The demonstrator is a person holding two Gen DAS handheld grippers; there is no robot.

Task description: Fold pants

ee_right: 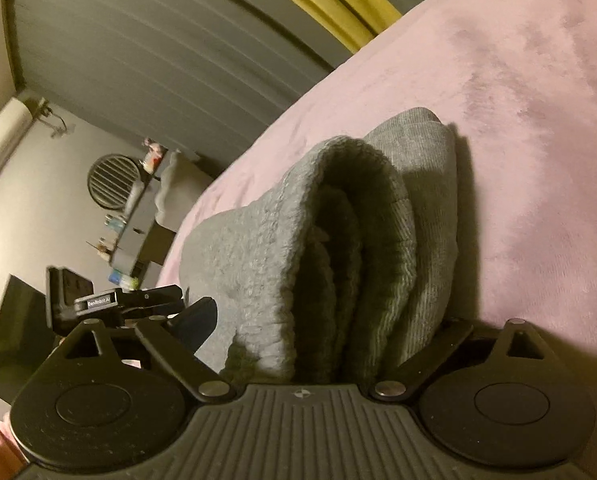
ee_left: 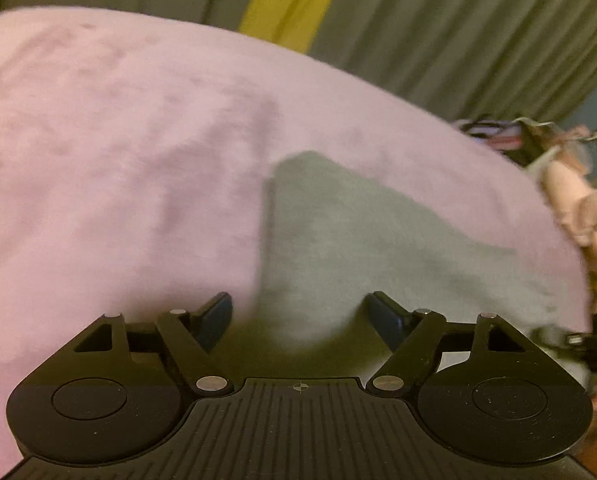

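Grey fleece pants (ee_left: 338, 240) lie on a pink blanket (ee_left: 118, 160) on a bed. In the left wrist view, my left gripper (ee_left: 300, 312) is open, its fingers spread to either side of the near end of the pants. In the right wrist view the pants (ee_right: 338, 240) are folded into a thick stack of layers. That stack sits between the wide-spread fingers of my right gripper (ee_right: 322, 320), right up against its base. The right finger is hidden by the cloth. The other gripper (ee_right: 110, 300) shows at the left of this view.
The pink blanket (ee_right: 518, 140) covers the whole bed. Grey curtains (ee_left: 458, 20) with a yellow strip (ee_left: 290, 0) hang behind. A cluttered shelf (ee_right: 134, 232) and a round fan (ee_right: 112, 182) stand beside the bed. Pink frilly items (ee_left: 578, 208) lie at the bed's right edge.
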